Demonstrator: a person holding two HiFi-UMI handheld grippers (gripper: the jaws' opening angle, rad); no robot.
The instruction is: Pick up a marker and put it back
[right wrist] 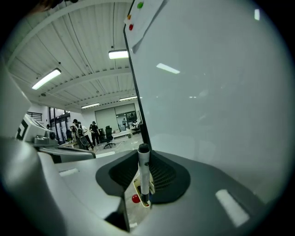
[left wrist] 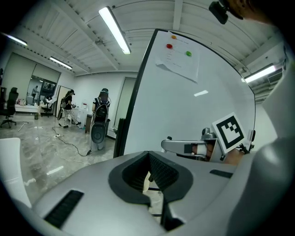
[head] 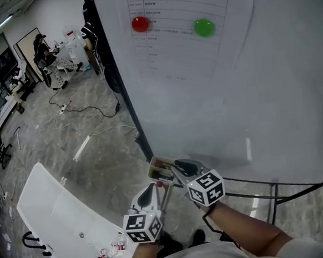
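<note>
Pinching a white whiteboard marker (right wrist: pixel 143 162) between its pads, the right gripper (right wrist: pixel 146 180) holds it upright, black cap on top. The marker's lower end hangs over the small marker tray (head: pixel 159 166), where a red round piece (right wrist: pixel 135 198) lies. The left gripper (left wrist: pixel 150 184), just beside, has its jaws slightly apart with nothing between them. Behind both stands the whiteboard (head: pixel 247 91), with a paper sheet (head: pixel 180 18) pinned by a red magnet (head: pixel 140 24) and a green magnet (head: pixel 203 27).
</note>
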